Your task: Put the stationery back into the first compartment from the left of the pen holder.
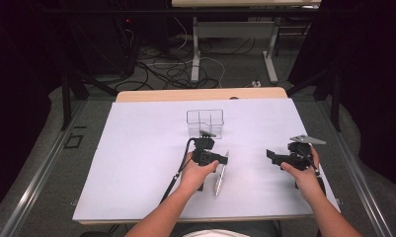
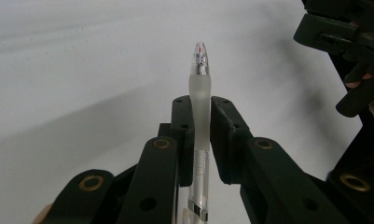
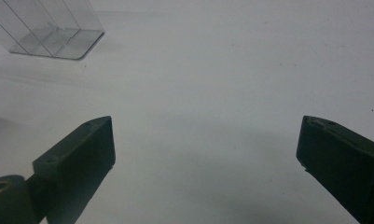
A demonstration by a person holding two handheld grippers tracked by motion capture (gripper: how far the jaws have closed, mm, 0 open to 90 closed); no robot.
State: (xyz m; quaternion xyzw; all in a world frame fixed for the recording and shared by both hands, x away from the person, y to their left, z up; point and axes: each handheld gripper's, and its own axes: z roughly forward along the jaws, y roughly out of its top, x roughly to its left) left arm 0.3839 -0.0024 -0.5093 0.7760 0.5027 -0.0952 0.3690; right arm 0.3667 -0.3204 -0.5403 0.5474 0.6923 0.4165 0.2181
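- Looking down from the high view: a clear pen (image 1: pixel 221 173) is being held by the left gripper (image 1: pixel 211 157) over the white table sheet (image 1: pixel 136 163), a bit nearer the person than the clear plastic organizer box (image 1: pixel 205 123). The right gripper (image 1: pixel 279 157) is being kept well apart on the right side, nothing in it.
- Left gripper view: the pen (image 2: pixel 199 116) is being clamped between the two black jaws, frosted grip section squeezed right at the pads, clear tip with a bit of red inside sticking out past them. The other gripper (image 2: pixel 348 42) is being caught at the top right corner.
- Right gripper view: jaws are being held wide apart over bare sheet, and the organizer box (image 3: pixel 49 30) is being seen at the upper left, dividers visible.
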